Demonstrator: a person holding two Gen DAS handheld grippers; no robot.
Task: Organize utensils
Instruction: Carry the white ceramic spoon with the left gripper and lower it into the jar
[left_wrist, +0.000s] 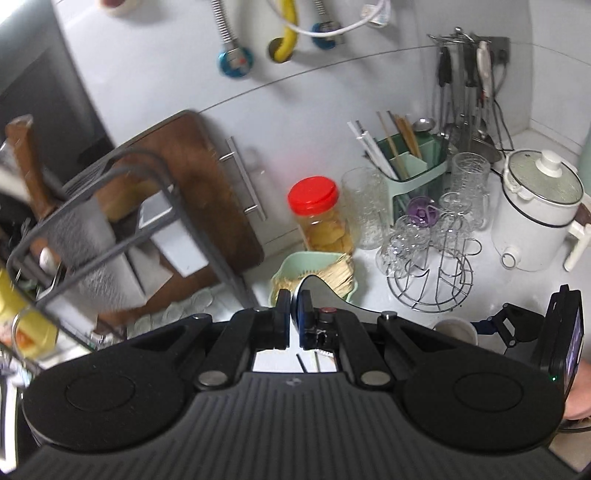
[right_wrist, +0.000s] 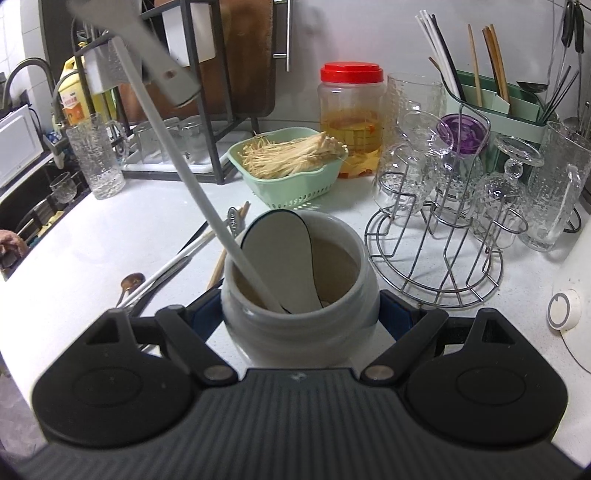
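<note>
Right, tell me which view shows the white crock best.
The right wrist view: the crock fills the centre between the right gripper's fingers, its open mouth holding utensils. The left wrist view shows only part of its rim behind the left gripper.

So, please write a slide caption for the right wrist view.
Right gripper holds a white crock containing a rice paddle and long white utensil.

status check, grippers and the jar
Right gripper shut on grey jar, a white spoon and stick inside. Left gripper shut on a spoon. More utensils loose on counter left of jar.
</note>
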